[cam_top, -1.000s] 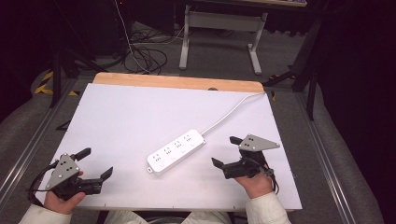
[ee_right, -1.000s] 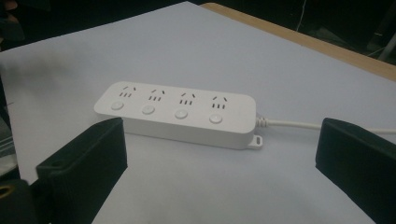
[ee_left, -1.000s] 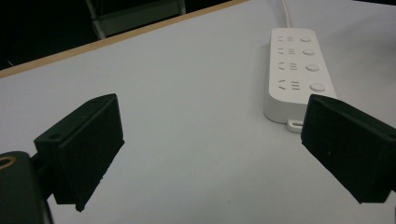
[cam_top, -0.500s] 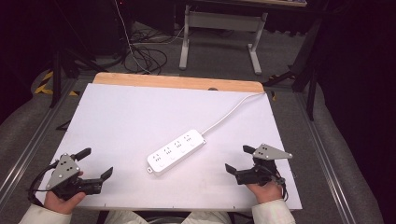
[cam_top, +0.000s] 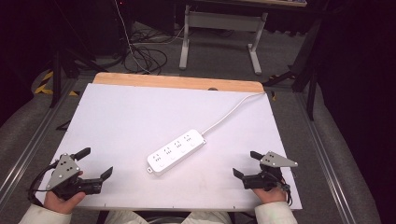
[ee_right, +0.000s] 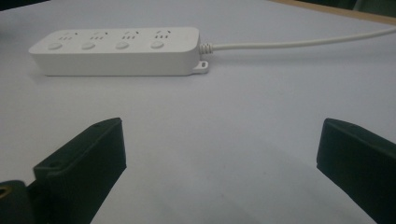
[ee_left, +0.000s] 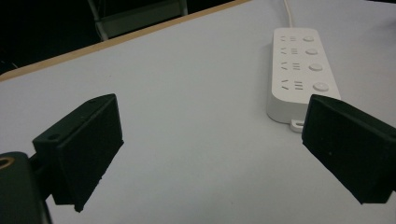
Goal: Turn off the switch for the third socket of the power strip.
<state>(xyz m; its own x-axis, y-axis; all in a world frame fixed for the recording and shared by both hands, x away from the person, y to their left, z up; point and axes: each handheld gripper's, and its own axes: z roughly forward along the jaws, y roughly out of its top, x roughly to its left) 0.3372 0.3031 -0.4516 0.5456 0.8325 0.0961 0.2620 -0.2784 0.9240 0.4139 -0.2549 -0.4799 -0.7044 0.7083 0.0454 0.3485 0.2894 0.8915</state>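
While both grippers are hovering low over the near edge of the table [cam_top: 140,112], each with its jaws spread wide and holding nothing, the white power strip [cam_top: 176,151] is lying well ahead of them, about midway between the two. The left gripper [cam_top: 96,164] is sitting at the near left corner and the right gripper [cam_top: 247,165] at the near right, both apart from the strip. In the left gripper view the power strip [ee_left: 299,70] is showing up ahead and off toward the right jaw, its capped end nearest; in the right gripper view the power strip [ee_right: 116,44] is lying broadside, ahead and to the left, with its cord [ee_right: 299,44] running off to the right. Its long axis is running diagonally, from the near left up to the far right, where the cord [cam_top: 233,112] is leaving toward the far right corner of the table. Neither hand looks clearly closer; the right gripper is facing the strip's long side, which probably makes it the easier one to close across the width.
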